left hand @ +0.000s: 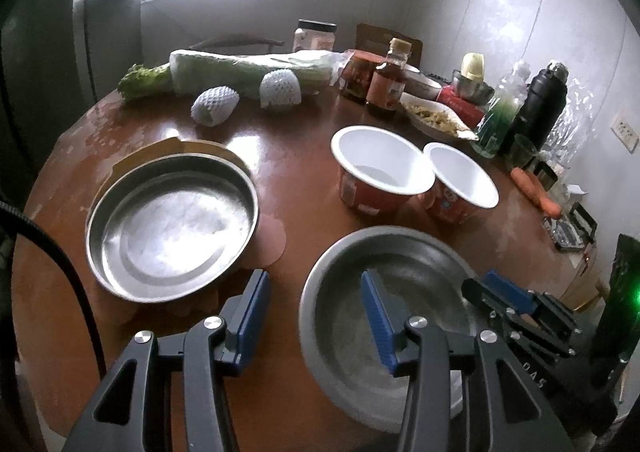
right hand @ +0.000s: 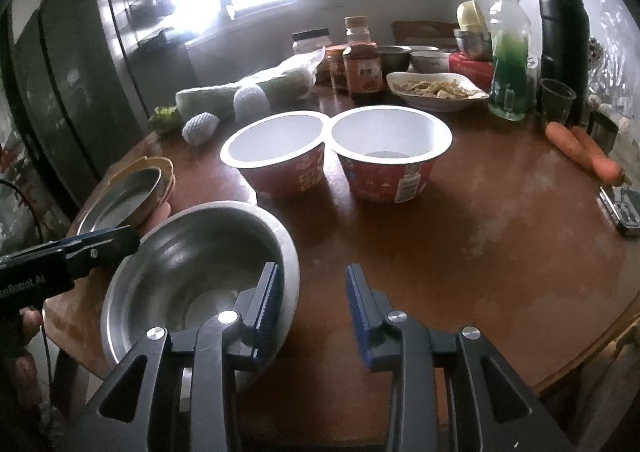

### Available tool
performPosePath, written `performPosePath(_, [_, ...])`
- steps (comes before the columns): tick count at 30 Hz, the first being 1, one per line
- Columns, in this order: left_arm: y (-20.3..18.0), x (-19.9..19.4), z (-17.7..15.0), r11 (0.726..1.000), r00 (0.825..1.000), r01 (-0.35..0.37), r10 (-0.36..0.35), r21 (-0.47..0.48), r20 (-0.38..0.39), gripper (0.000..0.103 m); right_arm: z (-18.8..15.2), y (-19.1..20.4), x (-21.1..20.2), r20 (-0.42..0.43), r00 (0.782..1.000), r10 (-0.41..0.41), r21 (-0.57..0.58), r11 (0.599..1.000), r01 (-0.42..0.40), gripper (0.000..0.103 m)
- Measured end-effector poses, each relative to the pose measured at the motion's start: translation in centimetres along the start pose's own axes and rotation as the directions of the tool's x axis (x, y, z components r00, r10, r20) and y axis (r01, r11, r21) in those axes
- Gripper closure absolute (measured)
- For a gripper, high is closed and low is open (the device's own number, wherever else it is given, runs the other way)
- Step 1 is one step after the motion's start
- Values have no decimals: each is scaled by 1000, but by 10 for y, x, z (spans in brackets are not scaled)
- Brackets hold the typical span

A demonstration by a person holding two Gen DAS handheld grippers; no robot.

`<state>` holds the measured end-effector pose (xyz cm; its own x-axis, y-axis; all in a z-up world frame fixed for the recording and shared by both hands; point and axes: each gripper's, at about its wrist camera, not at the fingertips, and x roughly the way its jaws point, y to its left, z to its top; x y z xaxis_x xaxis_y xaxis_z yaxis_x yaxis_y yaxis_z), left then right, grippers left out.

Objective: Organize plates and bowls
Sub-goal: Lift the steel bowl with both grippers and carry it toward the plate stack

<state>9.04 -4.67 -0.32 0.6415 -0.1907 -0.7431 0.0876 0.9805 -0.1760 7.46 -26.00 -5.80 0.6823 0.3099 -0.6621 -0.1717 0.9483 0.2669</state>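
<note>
A steel bowl stands on the round brown table near its front edge. My left gripper is open and straddles the bowl's left rim, one blue pad inside and one outside, neither pressing. Open too, my right gripper straddles the opposite rim the same way. Each gripper shows in the other's view: the right gripper and the left gripper. A steel plate rests on a yellow plate to the left. Two red paper bowls with white insides stand side by side behind.
Along the back lie a wrapped cabbage, two foam-netted fruits, sauce bottles, a white dish of food, a green bottle and a black flask. Carrots lie at the right. A hand holds the left gripper.
</note>
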Motion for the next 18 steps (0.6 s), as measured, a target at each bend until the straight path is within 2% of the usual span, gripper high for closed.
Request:
performPosePath(9, [-27, 11, 21, 997, 998, 58, -58, 47, -1, 55, 13, -6, -1, 15, 1000, 4, 5, 1000, -4, 66])
performPosePath(13, [-35, 18, 28, 997, 998, 59, -59, 57, -6, 55, 16, -11, -3, 26, 1000, 13, 10, 1000, -13, 66])
performPosePath(18, [-40, 20, 39, 996, 999, 53, -53, 65, 3, 55, 29, -22, -13, 70, 997, -14, 24, 1000, 12, 66])
